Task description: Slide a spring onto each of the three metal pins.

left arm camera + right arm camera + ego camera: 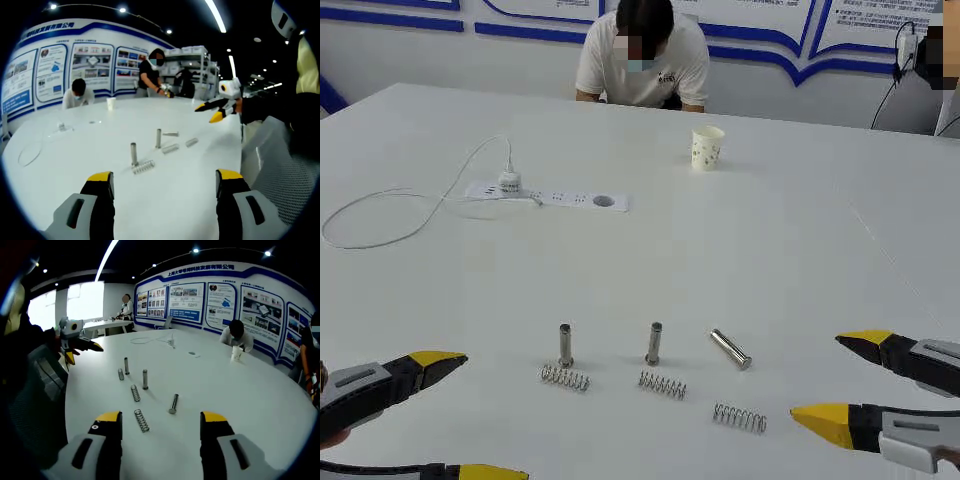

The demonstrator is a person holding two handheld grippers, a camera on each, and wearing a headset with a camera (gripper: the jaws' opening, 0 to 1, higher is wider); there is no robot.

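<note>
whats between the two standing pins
Nothing: in the head view the table is bare between the left standing pin and the right standing pin.

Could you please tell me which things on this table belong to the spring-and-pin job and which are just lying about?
For the job: left upright pin, middle upright pin, lying pin, left spring, middle spring, right spring.

Lying about: paper cup, power strip, white cable.
</note>
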